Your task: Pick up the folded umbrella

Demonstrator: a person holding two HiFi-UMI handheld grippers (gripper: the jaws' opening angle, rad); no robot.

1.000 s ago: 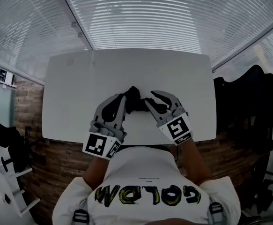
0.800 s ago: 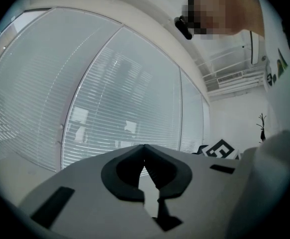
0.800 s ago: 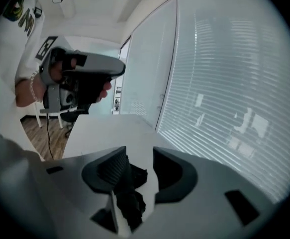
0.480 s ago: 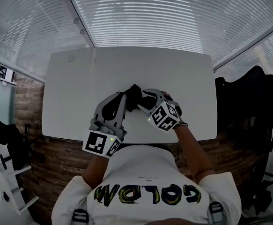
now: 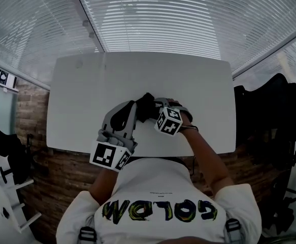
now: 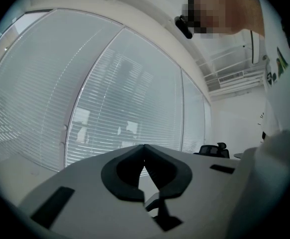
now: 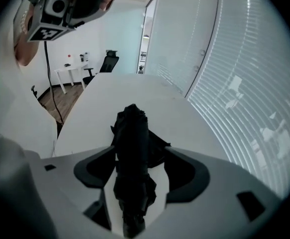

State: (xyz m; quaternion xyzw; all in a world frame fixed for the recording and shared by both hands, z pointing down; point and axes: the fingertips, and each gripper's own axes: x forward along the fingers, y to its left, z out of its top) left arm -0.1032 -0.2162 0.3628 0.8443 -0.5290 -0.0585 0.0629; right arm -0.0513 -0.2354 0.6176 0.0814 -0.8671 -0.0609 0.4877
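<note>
Right gripper (image 7: 141,156) has its jaws spread apart. They've just been opening, and the folded umbrella (image 7: 131,128) runs lengthwise right through the gap, not clamped as far as I can see. Out past the jaws it's lying on the white tabletop (image 7: 135,88). Left gripper (image 6: 145,148) nearby has its jaws together, tips touching, nothing between them.

From over the person's head, one camera looks steeply down on the white table (image 5: 137,75), with the blinds (image 5: 153,19) beyond. The camera on the left gripper (image 5: 133,106) faces level along its jaws at those blinds. The camera on the right gripper (image 5: 164,105) tilts down, close over the folded umbrella (image 7: 132,148). It shares table and umbrella with the head view.
</note>
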